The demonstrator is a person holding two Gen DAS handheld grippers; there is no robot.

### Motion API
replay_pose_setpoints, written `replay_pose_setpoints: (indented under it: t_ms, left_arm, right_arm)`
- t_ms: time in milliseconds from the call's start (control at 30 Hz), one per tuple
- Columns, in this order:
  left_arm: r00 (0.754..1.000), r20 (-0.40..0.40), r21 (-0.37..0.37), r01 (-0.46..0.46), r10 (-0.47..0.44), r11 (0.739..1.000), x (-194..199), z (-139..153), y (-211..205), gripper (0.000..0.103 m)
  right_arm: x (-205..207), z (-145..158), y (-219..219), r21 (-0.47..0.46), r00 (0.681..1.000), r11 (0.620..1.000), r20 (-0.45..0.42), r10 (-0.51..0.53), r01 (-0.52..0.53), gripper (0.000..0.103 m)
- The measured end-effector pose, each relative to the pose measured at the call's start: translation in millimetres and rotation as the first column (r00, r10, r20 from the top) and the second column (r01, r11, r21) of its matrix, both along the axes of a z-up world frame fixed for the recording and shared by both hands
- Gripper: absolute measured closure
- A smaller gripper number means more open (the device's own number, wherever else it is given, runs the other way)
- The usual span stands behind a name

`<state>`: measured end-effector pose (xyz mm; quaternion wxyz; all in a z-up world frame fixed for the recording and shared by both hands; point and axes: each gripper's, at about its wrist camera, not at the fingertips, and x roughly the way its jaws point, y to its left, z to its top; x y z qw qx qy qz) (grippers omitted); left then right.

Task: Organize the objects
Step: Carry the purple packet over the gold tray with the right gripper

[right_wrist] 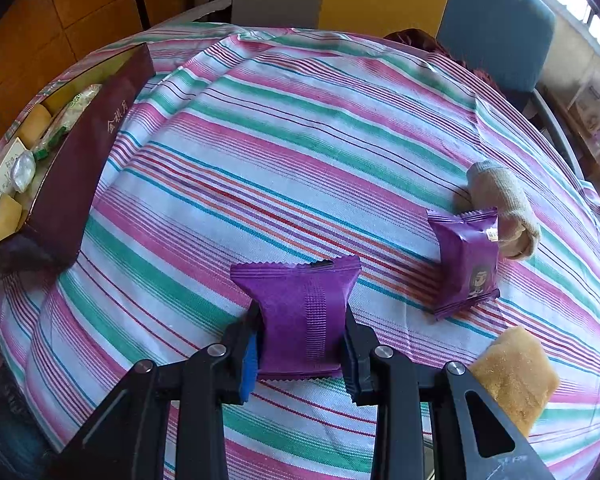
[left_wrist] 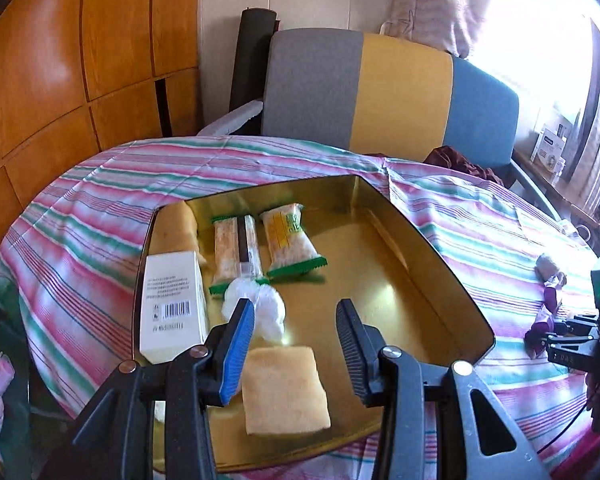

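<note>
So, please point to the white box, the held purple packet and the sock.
white box [left_wrist: 171, 304]: left wrist view, label face.
held purple packet [right_wrist: 300, 312]: right wrist view, wrapper middle.
sock [right_wrist: 500, 192]: right wrist view, knit middle.

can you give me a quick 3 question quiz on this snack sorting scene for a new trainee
1. True or false: the right gripper is shut on a purple packet.
2. Which item lies in the gold tin nearest the left gripper?
A. the white box
B. the folded yellow cloth
C. a green-edged snack packet
3. Fill in: beside the second purple packet on the striped cloth lies a beige ____.

Key:
1. True; the pads press its sides.
2. B; it lies just below the open, empty jaws.
3. Glove, touching the packet's far edge.
</note>
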<state>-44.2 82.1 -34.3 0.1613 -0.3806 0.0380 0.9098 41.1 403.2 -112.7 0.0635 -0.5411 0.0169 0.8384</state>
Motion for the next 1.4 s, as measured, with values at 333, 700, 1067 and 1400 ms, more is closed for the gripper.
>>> replay_pose_setpoints:
  t_ms: [333,700,1067,1400]
  left_arm:
    - [1.0,0.01,0.013,-0.004,0.004,1.0,3.6,-1.7,-8.5,0.06]
    - [1.0,0.019,0.034,-0.023,0.022,0.999,1.1,-2.3,-28.6,0.06]
    - [0.993,0.043,0.074,-0.116,0.113,0.99,-1.4,-4.7,-76.4,0.06]
    - [0.985,0.08,0.105,-0.159,0.151,0.982,-11.4,-13.9,-99.3,0.06]
  right_arm:
    - [-0.5,-0.6,-2.0,0.007,1.0,1.0,-0.001,-0.014,0.014,0.069]
    - [-18.8,30.7,-26.7,-0.061,0.997,0.997,-0.061,-0.041,0.037,0.07]
    - [-112.2,85.3,-153.2,-0.094,0.962,0.969,-0.175,0.209,-0.228,0.07]
    - [-215.3,55.7,-215.8,-0.042,0.961,0.962,-0.075,0.268,-0.271,0.069]
